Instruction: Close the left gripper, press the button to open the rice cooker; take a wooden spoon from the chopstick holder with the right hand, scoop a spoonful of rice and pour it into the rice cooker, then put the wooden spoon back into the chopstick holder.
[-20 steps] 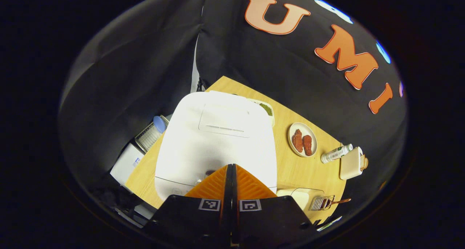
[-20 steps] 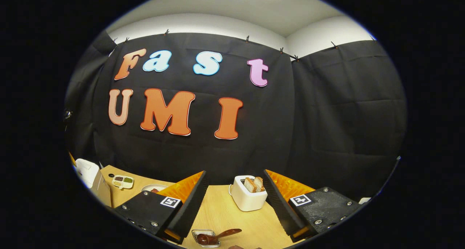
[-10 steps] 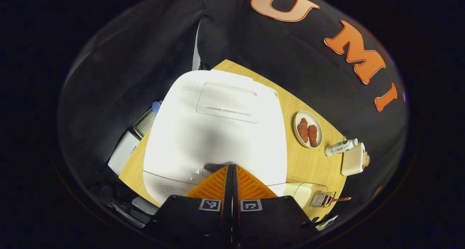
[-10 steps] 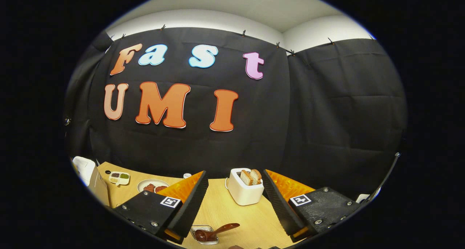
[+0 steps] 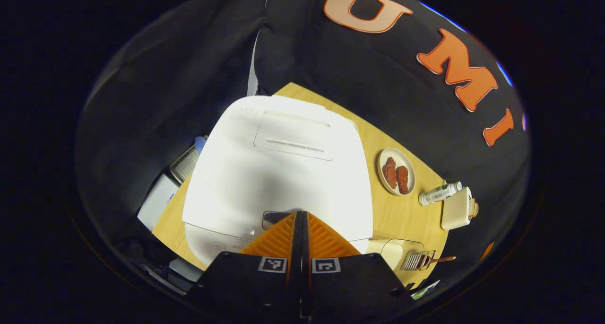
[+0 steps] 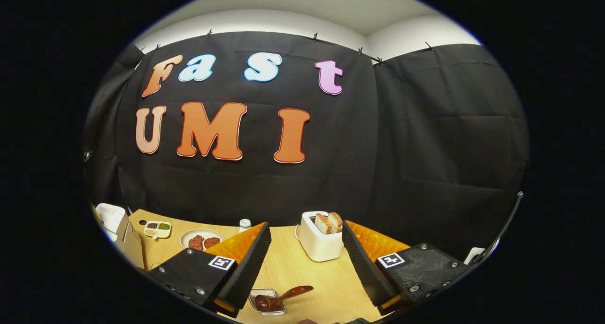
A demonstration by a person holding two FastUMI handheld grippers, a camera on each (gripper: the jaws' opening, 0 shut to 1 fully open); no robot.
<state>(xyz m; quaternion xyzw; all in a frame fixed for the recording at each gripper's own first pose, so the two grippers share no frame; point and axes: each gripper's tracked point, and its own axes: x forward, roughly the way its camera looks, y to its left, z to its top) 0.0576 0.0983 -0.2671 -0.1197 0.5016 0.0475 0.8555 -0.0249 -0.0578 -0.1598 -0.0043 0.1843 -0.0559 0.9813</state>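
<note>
The left gripper (image 5: 301, 214) is squeezed tight with nothing in it, its tips at the small gray button (image 5: 273, 217) on the front of the big, smooth white rice cooker (image 5: 279, 172). The lid looks hard and slick, and may have lifted a crack. The right gripper (image 6: 302, 239) is wide open and empty; the wooden spoon (image 6: 282, 297) lies just below it.

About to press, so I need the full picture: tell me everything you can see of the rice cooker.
The rice cooker is a white, glossy, plastic-looking box with rounded corners, standing on the wooden table near its left edge. Its lid is down; a raised rectangular panel with a slot sits toward the back. A dark button lies at the front rim, where the shut left hand-held gripper has its fingertips; actual contact cannot be confirmed.
</note>
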